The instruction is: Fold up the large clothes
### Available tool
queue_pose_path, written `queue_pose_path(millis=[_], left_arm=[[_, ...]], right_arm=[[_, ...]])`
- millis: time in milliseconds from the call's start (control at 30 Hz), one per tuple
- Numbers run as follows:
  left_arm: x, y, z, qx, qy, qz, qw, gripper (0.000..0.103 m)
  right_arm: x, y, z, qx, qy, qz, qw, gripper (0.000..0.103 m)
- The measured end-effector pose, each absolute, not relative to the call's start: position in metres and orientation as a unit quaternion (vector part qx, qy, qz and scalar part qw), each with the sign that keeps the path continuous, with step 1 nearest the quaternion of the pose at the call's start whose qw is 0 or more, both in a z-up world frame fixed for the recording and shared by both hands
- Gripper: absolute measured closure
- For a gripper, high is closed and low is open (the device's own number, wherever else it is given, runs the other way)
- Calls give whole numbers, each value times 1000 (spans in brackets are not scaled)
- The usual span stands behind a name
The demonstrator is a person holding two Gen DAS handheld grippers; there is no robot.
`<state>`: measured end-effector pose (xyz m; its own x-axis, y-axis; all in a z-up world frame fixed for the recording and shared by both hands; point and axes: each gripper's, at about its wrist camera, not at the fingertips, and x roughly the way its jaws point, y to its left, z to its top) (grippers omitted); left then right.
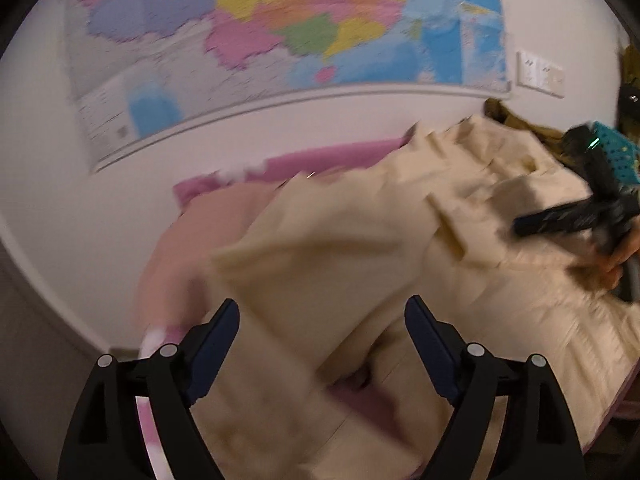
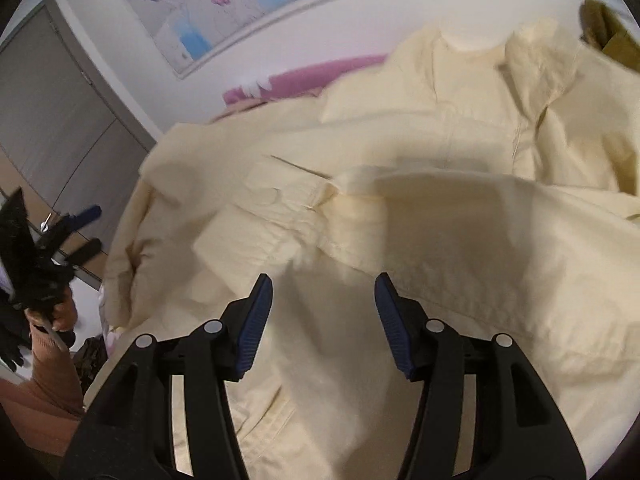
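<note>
Cream shirt [image 2: 420, 152] beneath parted fingers [image 2: 256, 320]

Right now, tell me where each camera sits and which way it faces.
Left wrist: behind the open left tongs, facing the cream shirt, the wall map above; the right tongs and hand at right.
Right wrist: behind the open right tongs, looking down the shirt toward its collar; the left tongs and hand at left.
Shared: shirt, map, pink bedding.
</note>
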<state>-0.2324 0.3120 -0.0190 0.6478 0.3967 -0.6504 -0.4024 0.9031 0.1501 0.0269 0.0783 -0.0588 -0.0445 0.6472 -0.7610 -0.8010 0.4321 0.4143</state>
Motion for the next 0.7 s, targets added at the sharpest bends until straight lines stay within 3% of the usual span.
queue_pose_path(millis=[200,300,467,533,700], left_arm=[[-252,314,-45,13,383,261,886,17],[-262,324,-46,-26,370,259,892,17],[-287,339,-26,-88,321,263,906,17],[-294,343,-18,-98,309,273,906,17],[-305,345,-4,-107,290,285,907,17]], right_arm=[[-30,91,-22,-78,450,611,647,45],[-72,116,-15,-98,435,669,595,43],[-133,182,-29,-126,443,716,524,39],[-149,202,-39,-121,458,724,501,31],[-172,255,-64,-145,504,701,484,34]])
